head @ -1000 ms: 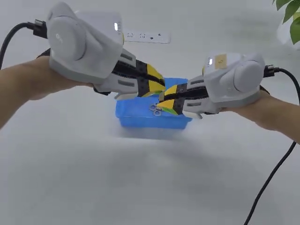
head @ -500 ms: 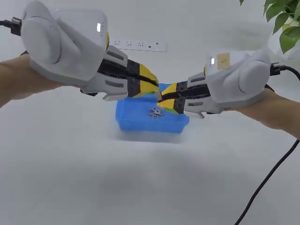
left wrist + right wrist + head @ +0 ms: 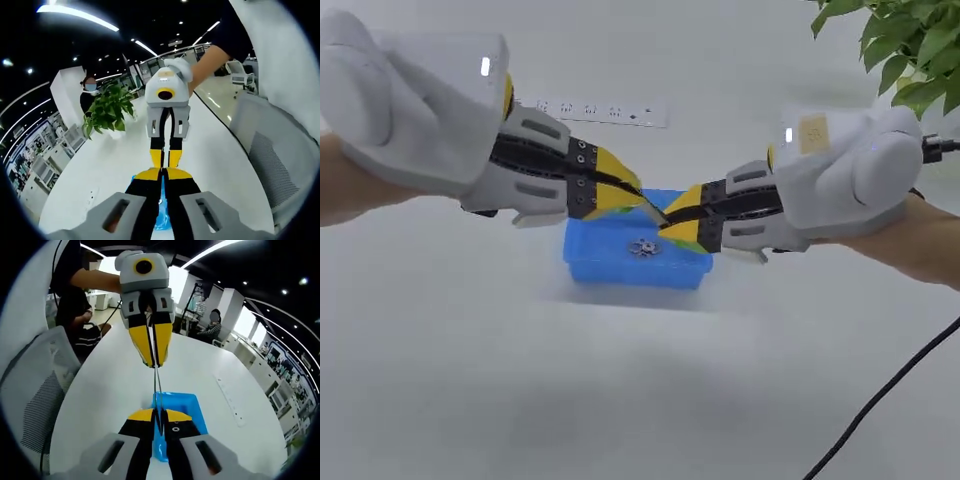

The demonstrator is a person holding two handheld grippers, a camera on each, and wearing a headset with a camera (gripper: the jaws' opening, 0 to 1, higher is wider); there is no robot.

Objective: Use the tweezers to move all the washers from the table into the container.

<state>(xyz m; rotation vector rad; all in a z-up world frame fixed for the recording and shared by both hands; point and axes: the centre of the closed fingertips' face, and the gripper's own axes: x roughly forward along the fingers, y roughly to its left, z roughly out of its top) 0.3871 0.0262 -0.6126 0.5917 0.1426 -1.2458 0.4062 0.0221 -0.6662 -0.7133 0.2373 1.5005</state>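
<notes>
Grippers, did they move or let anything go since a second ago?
Hardly. The camera shifted, not the things. The left gripper and right gripper stay shut on the tweezers, tip to tip above the blue container; washers stay inside.

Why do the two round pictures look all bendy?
Left gripper view: fisheye lens bows the ceiling lights and table edge. Right gripper view: same bowing; the thin tweezers look sharp against the bright table. Head view: straight lines, soft even light, faint shadow before the blue container.
</notes>
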